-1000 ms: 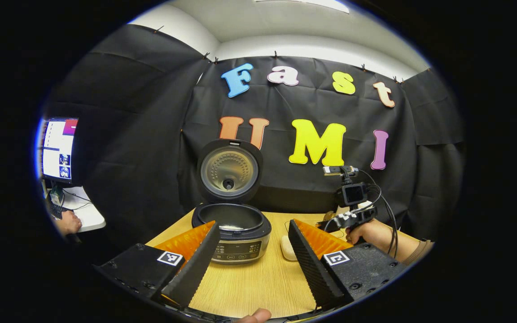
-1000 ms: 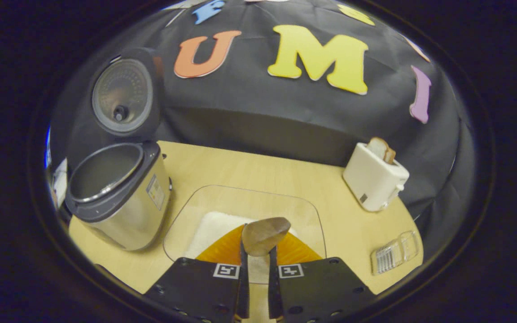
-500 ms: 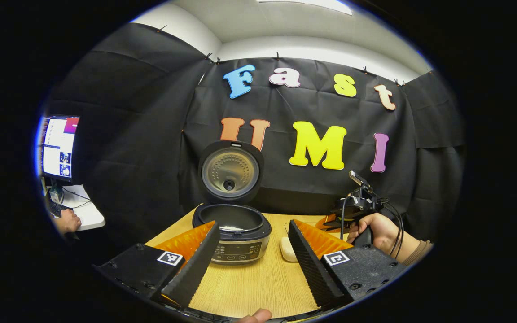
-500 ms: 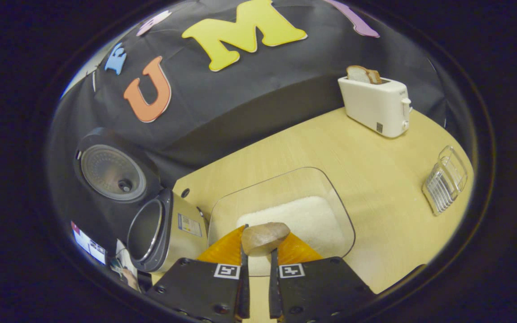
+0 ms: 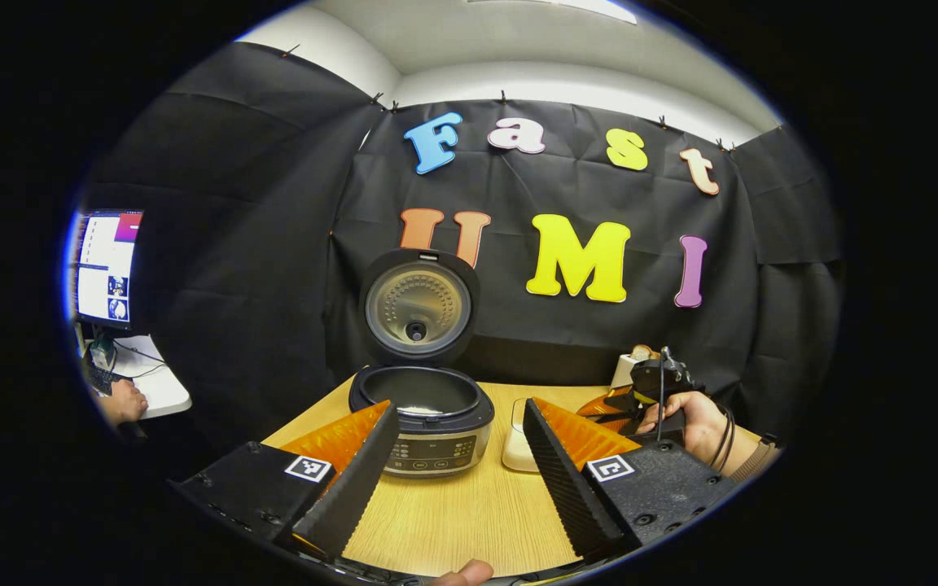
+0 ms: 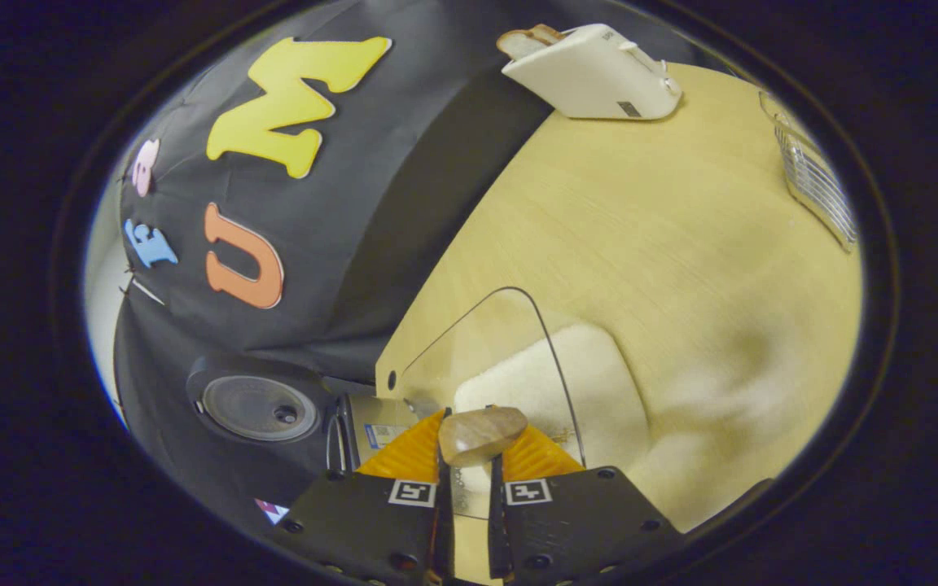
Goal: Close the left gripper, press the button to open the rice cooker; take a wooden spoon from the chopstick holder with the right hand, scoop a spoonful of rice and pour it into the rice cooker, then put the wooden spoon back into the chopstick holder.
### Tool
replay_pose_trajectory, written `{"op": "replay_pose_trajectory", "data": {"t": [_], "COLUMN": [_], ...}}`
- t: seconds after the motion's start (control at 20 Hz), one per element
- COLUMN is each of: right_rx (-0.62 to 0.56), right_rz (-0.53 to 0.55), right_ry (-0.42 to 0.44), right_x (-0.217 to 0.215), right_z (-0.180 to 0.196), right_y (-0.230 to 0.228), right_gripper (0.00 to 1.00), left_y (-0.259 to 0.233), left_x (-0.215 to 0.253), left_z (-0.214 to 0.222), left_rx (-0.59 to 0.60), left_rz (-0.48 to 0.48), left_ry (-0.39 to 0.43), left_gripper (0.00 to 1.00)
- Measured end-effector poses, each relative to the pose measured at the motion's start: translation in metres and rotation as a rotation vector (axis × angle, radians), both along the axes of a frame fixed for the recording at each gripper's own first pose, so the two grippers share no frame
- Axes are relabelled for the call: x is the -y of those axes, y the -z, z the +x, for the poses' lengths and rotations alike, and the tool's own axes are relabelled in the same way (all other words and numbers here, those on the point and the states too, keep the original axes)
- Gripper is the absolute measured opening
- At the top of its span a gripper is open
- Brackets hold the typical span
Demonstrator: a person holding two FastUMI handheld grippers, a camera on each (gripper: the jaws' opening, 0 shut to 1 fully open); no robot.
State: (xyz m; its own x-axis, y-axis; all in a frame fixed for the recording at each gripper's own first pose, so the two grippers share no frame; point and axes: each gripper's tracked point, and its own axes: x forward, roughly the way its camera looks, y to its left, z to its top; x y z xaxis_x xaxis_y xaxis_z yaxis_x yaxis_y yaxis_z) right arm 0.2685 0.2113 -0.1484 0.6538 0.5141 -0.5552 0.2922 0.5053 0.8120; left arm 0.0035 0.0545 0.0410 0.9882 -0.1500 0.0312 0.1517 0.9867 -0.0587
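Two risks are standing out at this moment. The right tool is pinching the brown wooden spoon between fingers pressed close together, with the spoon's bowl jutting out over the clear glass dish of white rice. That view is rolled hard over, so the pale wooden surface is running up to the white toaster and the ribbed clear chopstick holder at the rim. If the spoon is going into the rice at such a tilt, grains are likely to slide off its shallow bowl before they are reaching the cooker. The grip is also sitting close behind the bowl, so a hard push into the rice may twist the spoon between the fingers.

The left tool is hanging spread wide in front of the black and silver rice cooker, whose round lid is standing upright with the pot open. The cooker is sitting just beside the dish, so a hurried swing could be knocking its rim or spilling rice between them.
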Motion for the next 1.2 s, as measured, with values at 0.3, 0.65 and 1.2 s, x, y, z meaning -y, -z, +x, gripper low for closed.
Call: {"op": "replay_pose_trajectory", "data": {"t": [0.3,0.65,1.2], "right_rx": [-0.002,0.025,-0.005], "right_rz": [0.096,0.031,0.191], "right_ry": [0.055,0.033,0.062], "right_x": [0.010,0.029,0.043], "right_z": [0.005,0.021,0.025], "right_y": [-0.004,-0.003,-0.012], "right_gripper": [0.15,0.14,0.16], "left_y": [0.001,0.000,0.003], "left_x": [0.001,0.000,0.006], "left_z": [-0.002,-0.003,0.000], "left_rx": [-0.001,-0.001,-0.007], "left_rz": [0.008,0.005,0.027], "left_ry": [-0.002,-0.008,0.006], "left_gripper": [1.00,0.98,1.00]}}
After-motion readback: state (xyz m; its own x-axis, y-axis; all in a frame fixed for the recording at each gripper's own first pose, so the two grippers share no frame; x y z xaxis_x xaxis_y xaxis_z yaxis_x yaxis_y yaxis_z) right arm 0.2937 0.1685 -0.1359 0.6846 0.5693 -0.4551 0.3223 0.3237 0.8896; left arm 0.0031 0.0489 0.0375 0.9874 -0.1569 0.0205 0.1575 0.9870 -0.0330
